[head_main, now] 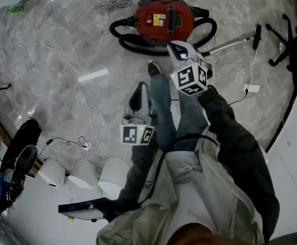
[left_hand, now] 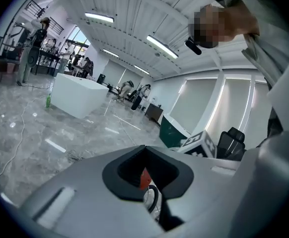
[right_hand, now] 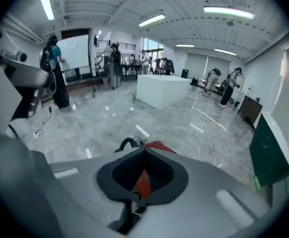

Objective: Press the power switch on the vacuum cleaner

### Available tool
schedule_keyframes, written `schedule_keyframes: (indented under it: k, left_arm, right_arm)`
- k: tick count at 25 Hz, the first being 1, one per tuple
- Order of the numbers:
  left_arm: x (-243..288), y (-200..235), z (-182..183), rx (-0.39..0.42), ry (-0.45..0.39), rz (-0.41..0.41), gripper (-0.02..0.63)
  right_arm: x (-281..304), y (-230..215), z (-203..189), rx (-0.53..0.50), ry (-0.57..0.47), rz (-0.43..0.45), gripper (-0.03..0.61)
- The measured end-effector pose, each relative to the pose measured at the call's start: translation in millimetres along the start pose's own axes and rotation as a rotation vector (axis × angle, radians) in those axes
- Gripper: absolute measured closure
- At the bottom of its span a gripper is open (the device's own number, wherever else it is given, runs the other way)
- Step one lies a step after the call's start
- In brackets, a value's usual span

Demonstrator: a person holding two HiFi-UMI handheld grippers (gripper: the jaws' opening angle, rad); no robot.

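Observation:
The red vacuum cleaner [head_main: 164, 19] sits on the grey marble floor at the top of the head view, with its black hose [head_main: 138, 46] coiled round it and a metal wand [head_main: 230, 44] lying to its right. My right gripper [head_main: 179, 48] hangs just in front of the vacuum's near edge, jaws together and holding nothing. My left gripper [head_main: 139, 90] is lower and further back, over the person's leg, also shut and holding nothing. In the right gripper view a strip of the red vacuum [right_hand: 143, 180] shows through the opening in the right gripper [right_hand: 143, 152]. I cannot pick out the switch.
An office chair base [head_main: 286, 40] stands at the right edge. A white cord with an adapter [head_main: 251, 88] runs beside the wand, and another thin cable [head_main: 82, 98] crosses the floor at left. White round containers [head_main: 82, 172] sit at lower left. People stand far off round a white counter [right_hand: 162, 90].

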State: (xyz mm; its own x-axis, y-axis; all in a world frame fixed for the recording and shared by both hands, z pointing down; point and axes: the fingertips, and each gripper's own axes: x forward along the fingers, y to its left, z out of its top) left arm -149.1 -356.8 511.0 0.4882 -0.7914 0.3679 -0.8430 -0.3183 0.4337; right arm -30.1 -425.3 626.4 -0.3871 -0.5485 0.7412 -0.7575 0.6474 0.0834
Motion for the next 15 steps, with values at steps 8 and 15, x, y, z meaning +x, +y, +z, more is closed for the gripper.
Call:
schedule_keyframes:
  k: [8,15]
  left_arm:
    - [6,81,-73,-0.073,0.091,0.060,0.607]
    - [21,114,-94,-0.109,0.117,0.063,0.607]
  right_arm:
    - [159,-7,-31,-0.189,0.255,-0.027,0.578]
    - [215,-1,-42,-0.317,0.398,0.019,0.578]
